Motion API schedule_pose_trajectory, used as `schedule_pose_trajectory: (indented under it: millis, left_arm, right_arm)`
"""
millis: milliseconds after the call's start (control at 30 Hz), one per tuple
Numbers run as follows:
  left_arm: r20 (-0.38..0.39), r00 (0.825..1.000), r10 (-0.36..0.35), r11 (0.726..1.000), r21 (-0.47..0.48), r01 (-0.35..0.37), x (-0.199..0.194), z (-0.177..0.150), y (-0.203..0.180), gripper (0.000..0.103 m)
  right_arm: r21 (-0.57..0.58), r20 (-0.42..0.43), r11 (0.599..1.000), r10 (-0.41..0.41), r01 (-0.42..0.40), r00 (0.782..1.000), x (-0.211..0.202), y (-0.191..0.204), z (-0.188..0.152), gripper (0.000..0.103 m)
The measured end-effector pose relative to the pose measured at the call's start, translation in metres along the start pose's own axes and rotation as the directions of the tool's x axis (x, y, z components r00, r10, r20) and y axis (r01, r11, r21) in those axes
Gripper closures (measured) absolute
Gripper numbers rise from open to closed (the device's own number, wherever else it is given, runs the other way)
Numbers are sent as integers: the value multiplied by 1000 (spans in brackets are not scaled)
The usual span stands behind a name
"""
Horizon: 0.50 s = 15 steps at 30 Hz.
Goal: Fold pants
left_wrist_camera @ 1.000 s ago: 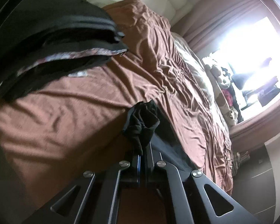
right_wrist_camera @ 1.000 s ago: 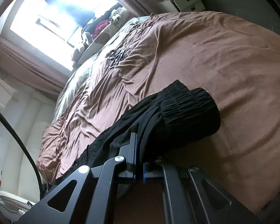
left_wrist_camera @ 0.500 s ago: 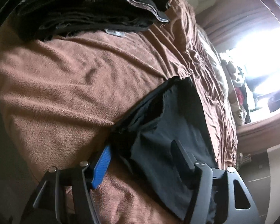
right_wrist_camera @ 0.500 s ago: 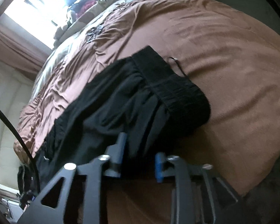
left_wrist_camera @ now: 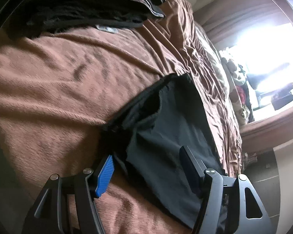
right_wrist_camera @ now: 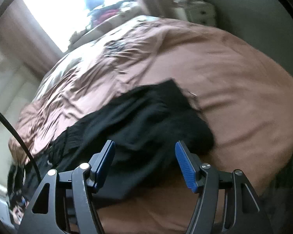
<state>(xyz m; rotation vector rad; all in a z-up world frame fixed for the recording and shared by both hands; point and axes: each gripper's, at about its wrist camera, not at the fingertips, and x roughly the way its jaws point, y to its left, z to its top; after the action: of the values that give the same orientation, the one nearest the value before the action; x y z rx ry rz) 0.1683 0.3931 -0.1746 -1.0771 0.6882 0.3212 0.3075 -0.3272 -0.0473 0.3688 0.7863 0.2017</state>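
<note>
The black pants [left_wrist_camera: 166,128] lie on the brown blanket [left_wrist_camera: 58,81] of the bed, bunched and partly folded. My left gripper [left_wrist_camera: 146,159] is open, its jaws standing either side of the pants' near end, holding nothing. In the right wrist view the pants [right_wrist_camera: 146,120] lie as a dark heap with the ribbed waistband toward the right. My right gripper [right_wrist_camera: 144,152] is open just in front of the heap, holding nothing.
A stack of folded dark clothes [left_wrist_camera: 84,5] lies on the blanket at the far left. A bright window [left_wrist_camera: 267,54] and cluttered sill are beyond the bed. A white drawer unit [right_wrist_camera: 195,11] stands past the bed. A black cable [right_wrist_camera: 15,132] crosses the left.
Both grippers were shut on the pants and held them lifted. They lowered the pants onto the blanket, opened and let go. The right gripper has drawn back a little.
</note>
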Motion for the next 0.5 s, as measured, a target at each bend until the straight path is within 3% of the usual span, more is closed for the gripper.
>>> schedule_pose_trajectory:
  millis: [300, 500]
  left_arm:
    - [18, 1000, -9, 1000, -20, 10, 1, -7, 1, 36]
    - [45, 999, -17, 999, -47, 19, -1, -10, 5, 36]
  right_arm:
    - [-259, -81, 962, 73, -91, 994, 44, 112, 17, 41]
    - [-387, -145, 911, 91, -141, 985, 86, 154, 29, 41]
